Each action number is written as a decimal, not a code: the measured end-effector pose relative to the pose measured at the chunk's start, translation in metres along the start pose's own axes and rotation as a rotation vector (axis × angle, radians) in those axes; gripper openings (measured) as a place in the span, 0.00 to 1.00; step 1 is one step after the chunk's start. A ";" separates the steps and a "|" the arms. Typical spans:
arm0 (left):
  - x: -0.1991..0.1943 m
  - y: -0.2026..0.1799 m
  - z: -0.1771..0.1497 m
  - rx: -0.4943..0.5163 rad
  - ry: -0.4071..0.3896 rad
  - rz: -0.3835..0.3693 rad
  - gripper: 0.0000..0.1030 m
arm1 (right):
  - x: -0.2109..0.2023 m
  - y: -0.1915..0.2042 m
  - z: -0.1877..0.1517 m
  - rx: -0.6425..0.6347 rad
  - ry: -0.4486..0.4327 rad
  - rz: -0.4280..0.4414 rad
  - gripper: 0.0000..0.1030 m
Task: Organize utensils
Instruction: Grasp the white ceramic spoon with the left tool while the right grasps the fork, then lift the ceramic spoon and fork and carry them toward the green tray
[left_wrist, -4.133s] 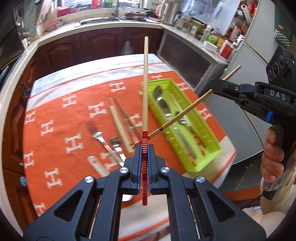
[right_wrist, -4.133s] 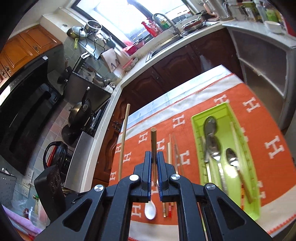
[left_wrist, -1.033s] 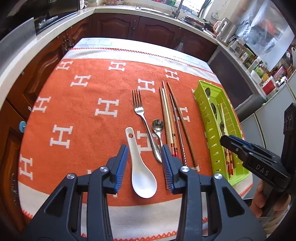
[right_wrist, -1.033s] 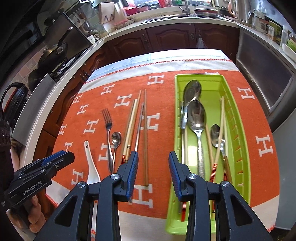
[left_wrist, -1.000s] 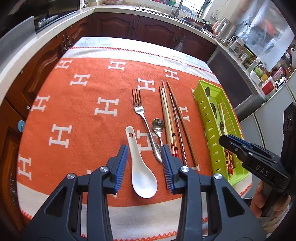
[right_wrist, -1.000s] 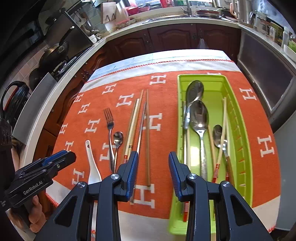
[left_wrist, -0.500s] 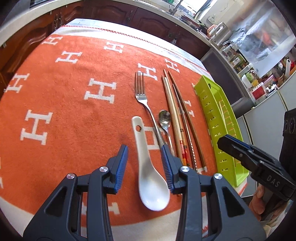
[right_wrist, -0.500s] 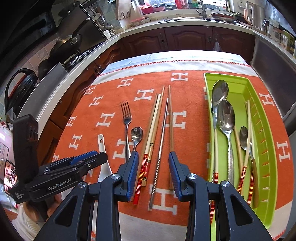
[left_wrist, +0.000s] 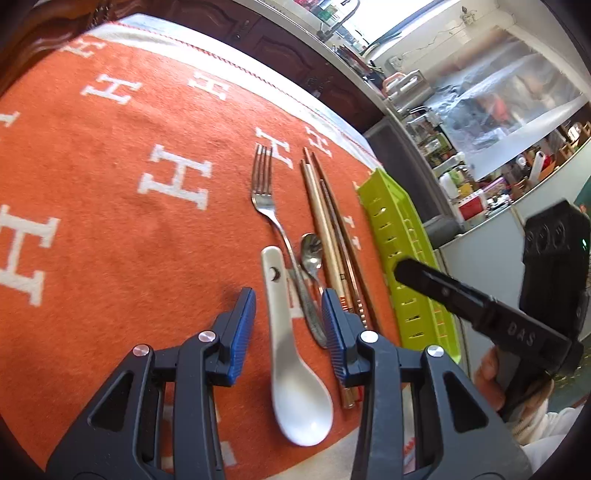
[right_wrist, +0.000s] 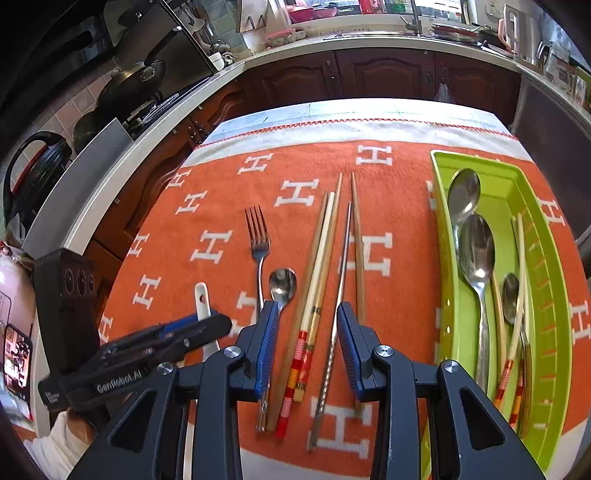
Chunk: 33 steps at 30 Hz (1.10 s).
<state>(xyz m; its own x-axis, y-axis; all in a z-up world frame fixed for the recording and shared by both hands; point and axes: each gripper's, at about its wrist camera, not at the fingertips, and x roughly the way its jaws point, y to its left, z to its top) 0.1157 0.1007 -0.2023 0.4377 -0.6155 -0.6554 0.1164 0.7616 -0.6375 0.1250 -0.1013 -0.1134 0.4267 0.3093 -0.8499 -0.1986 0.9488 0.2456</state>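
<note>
Meanwhile both tools hold nothing. The left gripper (left_wrist: 288, 325) hovers with jaws parted around the white ceramic spoon (left_wrist: 291, 354) on the orange cloth (left_wrist: 110, 221). The right gripper (right_wrist: 306, 350) stands equally parted over the red-banded chopsticks (right_wrist: 314, 306) and the metal chopstick (right_wrist: 338, 310). Beside them lies the fork (right_wrist: 258, 251); the green tray (right_wrist: 550, 295) holds spoons and chopsticks.

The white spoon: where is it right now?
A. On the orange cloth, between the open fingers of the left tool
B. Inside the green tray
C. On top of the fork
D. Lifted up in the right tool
A. The white spoon lies flat on the orange cloth, with the left tool open around its handle and not pinching it; the green tray sits off to the side.
</note>
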 end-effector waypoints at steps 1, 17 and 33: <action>0.001 0.001 0.001 -0.008 0.005 -0.016 0.32 | 0.002 0.001 0.005 0.001 -0.001 0.003 0.33; 0.001 0.014 0.010 -0.042 -0.001 -0.060 0.03 | 0.101 0.052 0.077 -0.178 0.084 0.024 0.33; -0.002 0.047 0.022 -0.136 -0.001 -0.055 0.03 | 0.133 0.072 0.062 -0.300 0.053 -0.051 0.18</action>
<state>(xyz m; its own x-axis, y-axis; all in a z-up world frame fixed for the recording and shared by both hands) 0.1398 0.1420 -0.2226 0.4348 -0.6553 -0.6176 0.0183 0.6921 -0.7215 0.2221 0.0117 -0.1801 0.3983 0.2503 -0.8824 -0.4329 0.8994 0.0598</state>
